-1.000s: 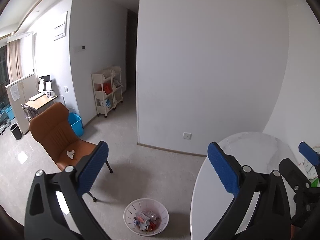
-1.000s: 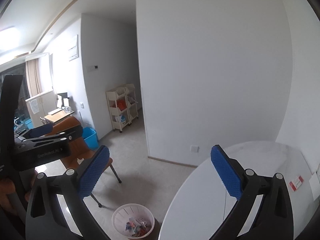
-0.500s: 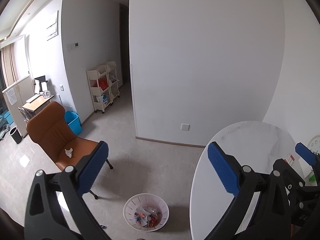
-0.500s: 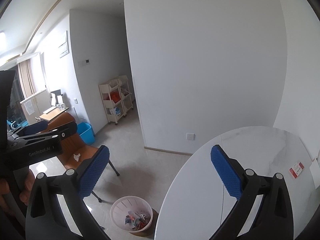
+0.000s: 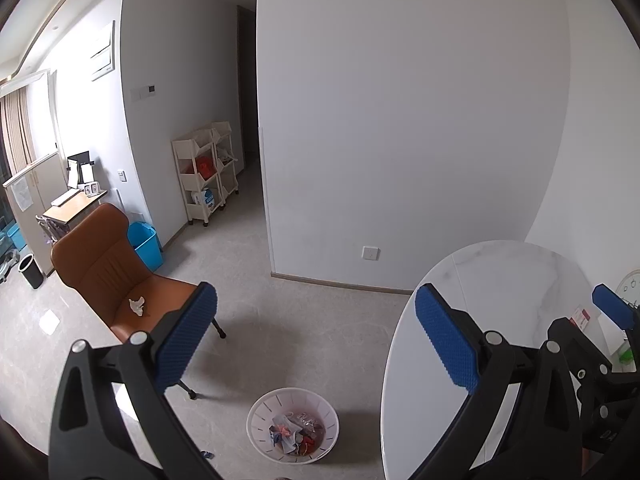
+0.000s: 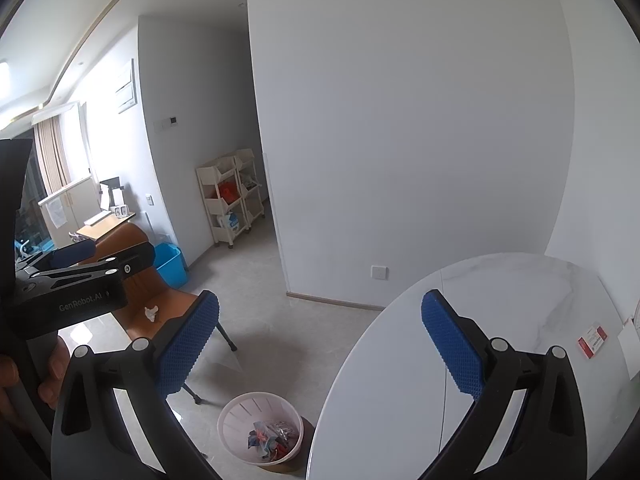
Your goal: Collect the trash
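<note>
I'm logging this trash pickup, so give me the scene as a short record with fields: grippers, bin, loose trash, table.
left gripper: open, holding nothing
right gripper: open, holding nothing
bin: white basket on the floor beside the table, wrappers already inside
loose trash: crumpled white tissue on the seat of the brown chair; a small blue scrap on the floor left of the bin
table: white marble top, a red and white card near its right edge
</note>
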A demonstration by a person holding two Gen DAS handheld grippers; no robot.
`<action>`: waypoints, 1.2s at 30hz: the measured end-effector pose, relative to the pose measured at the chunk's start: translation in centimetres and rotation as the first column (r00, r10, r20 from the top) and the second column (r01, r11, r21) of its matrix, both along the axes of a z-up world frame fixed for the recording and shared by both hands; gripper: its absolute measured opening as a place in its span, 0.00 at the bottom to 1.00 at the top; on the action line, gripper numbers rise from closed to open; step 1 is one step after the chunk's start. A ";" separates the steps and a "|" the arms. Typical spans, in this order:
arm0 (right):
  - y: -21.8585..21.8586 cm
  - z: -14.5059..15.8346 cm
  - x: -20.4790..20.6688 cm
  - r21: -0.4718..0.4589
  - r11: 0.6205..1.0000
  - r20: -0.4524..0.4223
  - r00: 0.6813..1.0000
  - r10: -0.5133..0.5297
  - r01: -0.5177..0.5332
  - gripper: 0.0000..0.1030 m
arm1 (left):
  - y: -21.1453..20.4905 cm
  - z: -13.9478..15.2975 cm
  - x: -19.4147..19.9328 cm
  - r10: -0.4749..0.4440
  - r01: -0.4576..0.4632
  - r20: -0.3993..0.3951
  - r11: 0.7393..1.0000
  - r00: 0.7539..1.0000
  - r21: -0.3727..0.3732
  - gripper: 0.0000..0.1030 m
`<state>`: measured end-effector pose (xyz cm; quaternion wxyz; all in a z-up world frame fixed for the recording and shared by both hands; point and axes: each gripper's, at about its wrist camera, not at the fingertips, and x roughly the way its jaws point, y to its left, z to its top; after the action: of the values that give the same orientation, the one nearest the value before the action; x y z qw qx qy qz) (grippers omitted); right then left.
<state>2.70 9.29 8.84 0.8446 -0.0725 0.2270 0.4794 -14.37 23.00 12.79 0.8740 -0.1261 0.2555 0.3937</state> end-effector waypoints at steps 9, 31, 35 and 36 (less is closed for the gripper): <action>0.1 0.0 -0.5 -0.006 1.000 0.001 1.000 0.005 -0.005 0.98 | 0.3 -0.8 -0.3 0.011 -0.011 -0.001 1.000 1.000 -0.004 0.92; 0.2 0.1 -0.7 -0.008 1.000 -0.001 1.000 0.006 -0.006 0.98 | -0.3 -1.2 -1.2 0.020 -0.020 -0.005 1.000 1.000 -0.002 0.92; 0.2 0.1 -0.9 -0.011 1.000 -0.002 1.000 0.007 -0.007 0.98 | -0.4 -1.2 -1.2 0.016 -0.016 -0.005 1.000 1.000 0.009 0.92; 0.2 0.1 -0.9 -0.012 1.000 -0.002 1.000 0.006 -0.006 0.98 | -0.5 -1.1 -1.1 0.020 -0.020 -0.006 1.000 1.000 0.014 0.92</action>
<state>1.78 9.52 8.94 0.8426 -0.0776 0.2303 0.4807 -15.50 22.51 11.68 0.8701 -0.1214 0.2543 0.4043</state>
